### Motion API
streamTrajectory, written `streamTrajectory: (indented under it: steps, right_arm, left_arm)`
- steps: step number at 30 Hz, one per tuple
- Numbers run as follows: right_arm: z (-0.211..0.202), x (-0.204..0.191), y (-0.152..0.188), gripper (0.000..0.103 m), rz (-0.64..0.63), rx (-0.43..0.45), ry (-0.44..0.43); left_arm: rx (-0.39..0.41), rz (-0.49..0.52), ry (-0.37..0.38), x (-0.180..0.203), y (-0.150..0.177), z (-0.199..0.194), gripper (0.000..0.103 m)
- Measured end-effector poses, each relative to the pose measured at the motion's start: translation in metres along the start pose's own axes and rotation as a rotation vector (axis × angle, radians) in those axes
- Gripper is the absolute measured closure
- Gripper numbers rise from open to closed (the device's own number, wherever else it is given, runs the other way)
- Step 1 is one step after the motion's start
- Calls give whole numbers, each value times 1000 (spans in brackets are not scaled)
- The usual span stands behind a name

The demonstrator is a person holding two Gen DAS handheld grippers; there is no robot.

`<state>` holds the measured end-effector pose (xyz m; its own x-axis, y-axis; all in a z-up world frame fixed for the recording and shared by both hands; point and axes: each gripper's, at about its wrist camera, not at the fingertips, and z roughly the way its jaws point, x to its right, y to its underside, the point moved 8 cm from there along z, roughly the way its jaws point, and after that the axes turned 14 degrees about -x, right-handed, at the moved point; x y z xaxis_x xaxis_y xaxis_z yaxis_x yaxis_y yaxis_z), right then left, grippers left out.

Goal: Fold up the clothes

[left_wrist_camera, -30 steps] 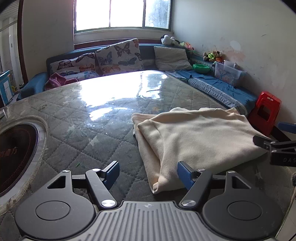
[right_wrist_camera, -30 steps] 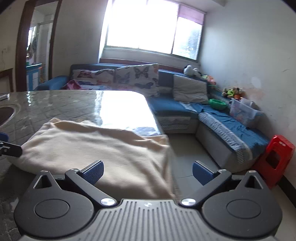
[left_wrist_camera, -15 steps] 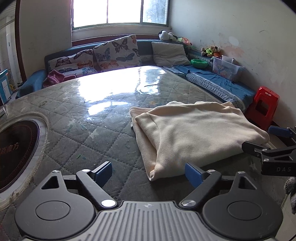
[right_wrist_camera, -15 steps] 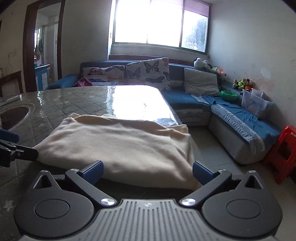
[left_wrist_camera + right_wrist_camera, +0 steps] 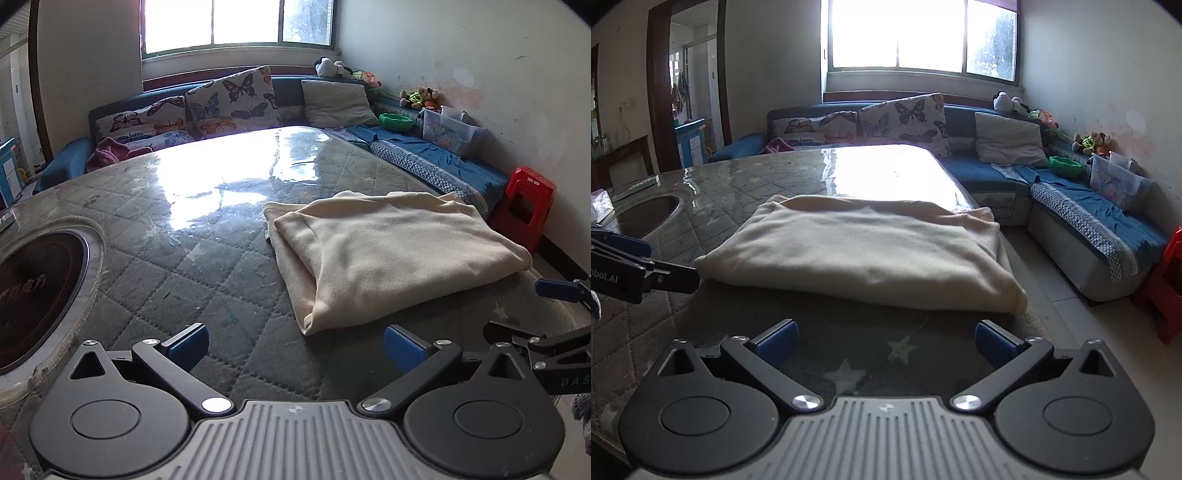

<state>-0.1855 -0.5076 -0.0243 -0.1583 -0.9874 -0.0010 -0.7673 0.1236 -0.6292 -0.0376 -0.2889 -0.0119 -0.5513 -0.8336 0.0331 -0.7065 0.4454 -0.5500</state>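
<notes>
Currently both claws, left gripper (image 5: 293,341) and right gripper (image 5: 884,338), spread wide, empty; folded cream garment (image 5: 388,251) on table (image 5: 166,258); red stool (image 5: 528,206) far right

One folded cream garment (image 5: 391,254) lies near the tabletop's (image 5: 184,229) right edge. Two butterfly cushions (image 5: 232,99) and one grey cushion (image 5: 336,99) sit on the one sofa (image 5: 1071,218).

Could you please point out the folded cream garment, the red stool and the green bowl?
folded cream garment (image 5: 388,251), left wrist view, middle of top layer.
red stool (image 5: 532,192), left wrist view, seat top.
green bowl (image 5: 1065,165), right wrist view, outer wall.
</notes>
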Motion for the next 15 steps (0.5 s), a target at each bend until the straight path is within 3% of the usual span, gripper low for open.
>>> streamTrajectory:
  steps: [15]
  right_arm:
    - [-2,-9,19,0,-6,-41,11]
  left_arm:
    - [-7,-14,5,-5,17,-10,0]
